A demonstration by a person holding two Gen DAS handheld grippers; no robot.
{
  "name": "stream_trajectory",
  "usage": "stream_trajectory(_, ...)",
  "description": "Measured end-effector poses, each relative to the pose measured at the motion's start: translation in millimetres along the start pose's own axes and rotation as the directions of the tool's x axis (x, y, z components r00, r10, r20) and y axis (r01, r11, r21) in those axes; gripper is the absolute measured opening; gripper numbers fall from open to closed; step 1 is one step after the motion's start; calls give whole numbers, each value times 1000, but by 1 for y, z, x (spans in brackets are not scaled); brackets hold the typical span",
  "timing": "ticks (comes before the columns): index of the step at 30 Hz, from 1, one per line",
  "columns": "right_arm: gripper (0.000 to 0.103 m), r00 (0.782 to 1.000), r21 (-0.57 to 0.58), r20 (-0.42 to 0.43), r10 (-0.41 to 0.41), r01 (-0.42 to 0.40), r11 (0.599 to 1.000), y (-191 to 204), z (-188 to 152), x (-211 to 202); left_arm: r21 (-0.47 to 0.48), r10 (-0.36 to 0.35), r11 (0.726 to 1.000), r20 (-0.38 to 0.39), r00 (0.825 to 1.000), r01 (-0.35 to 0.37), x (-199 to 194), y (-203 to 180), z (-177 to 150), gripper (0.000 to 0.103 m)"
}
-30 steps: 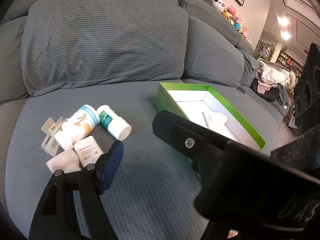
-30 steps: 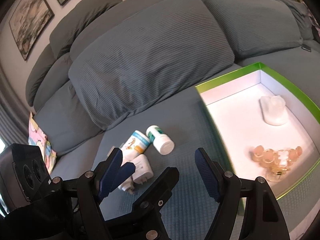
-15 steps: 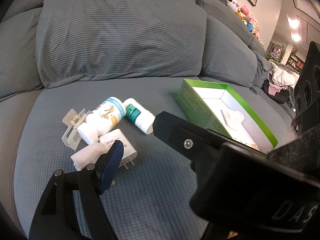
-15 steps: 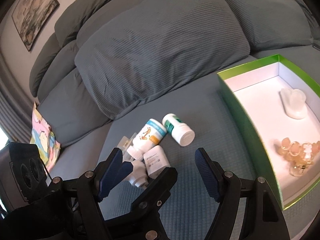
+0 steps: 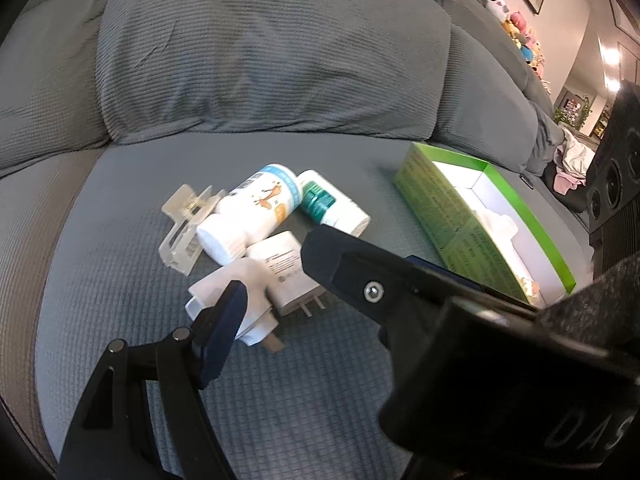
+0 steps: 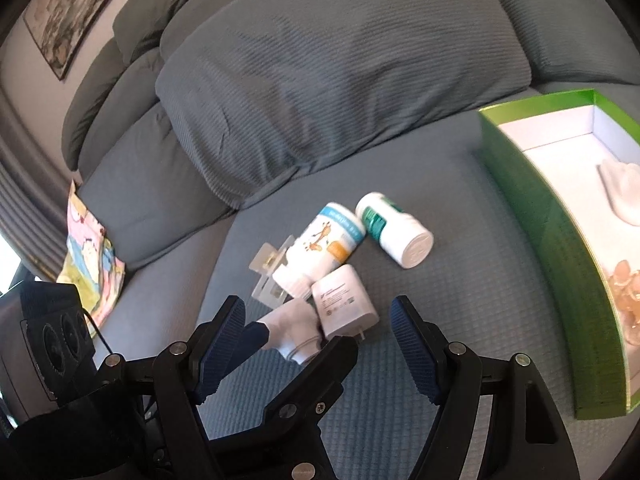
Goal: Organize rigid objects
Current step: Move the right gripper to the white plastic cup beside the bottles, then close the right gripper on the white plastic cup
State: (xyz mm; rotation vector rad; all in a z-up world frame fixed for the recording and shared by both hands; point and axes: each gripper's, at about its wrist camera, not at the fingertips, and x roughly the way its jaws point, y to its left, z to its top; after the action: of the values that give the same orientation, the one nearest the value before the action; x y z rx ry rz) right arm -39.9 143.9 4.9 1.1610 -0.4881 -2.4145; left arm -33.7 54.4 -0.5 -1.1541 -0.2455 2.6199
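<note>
Since the earlier frames, both pairs of tongs have advanced toward the cluster of small items on the sofa seat (image 6: pixel 460 216), which now appears larger and closer in each wrist view.

The right tongs (image 6: pixel 316 344) stand apart with nothing clamped; the square white plug adapter (image 6: pixel 344 300) and the second white plug (image 6: pixel 294 330) lie just ahead, between the finger lines. The left tongs (image 5: pixel 280 280) also stand apart and empty, with one finger (image 5: pixel 222 330) just in front of the second white plug (image 5: pixel 232 300).

Beyond the plugs, relative to the right tongs:
- the giraffe-label bottle (image 6: pixel 320 250) lies on its side, touching the square adapter;
- the green-label bottle (image 6: pixel 394 230) lies beside it, to the right;
- the clear hair clip (image 6: pixel 268 276) lies to the left, against the giraffe-label bottle.

The green box (image 6: pixel 552 240) sits well to the right of the right tongs, open, holding a white object (image 6: pixel 624 192) and a peach-coloured clip (image 6: pixel 628 280).
</note>
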Motion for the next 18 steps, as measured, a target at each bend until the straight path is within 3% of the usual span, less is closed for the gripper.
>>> stream_trajectory(8, 77, 998, 3, -70, 4, -4, 1000, 6, -5, 24, -43, -3, 999, -54, 999, 1, 12, 19, -5, 72)
stream_trajectory(18, 76, 991, 15, -120, 66, -65, 998, 15, -9, 39, -83, -2, 997, -83, 997, -5, 7, 38, -10, 72)
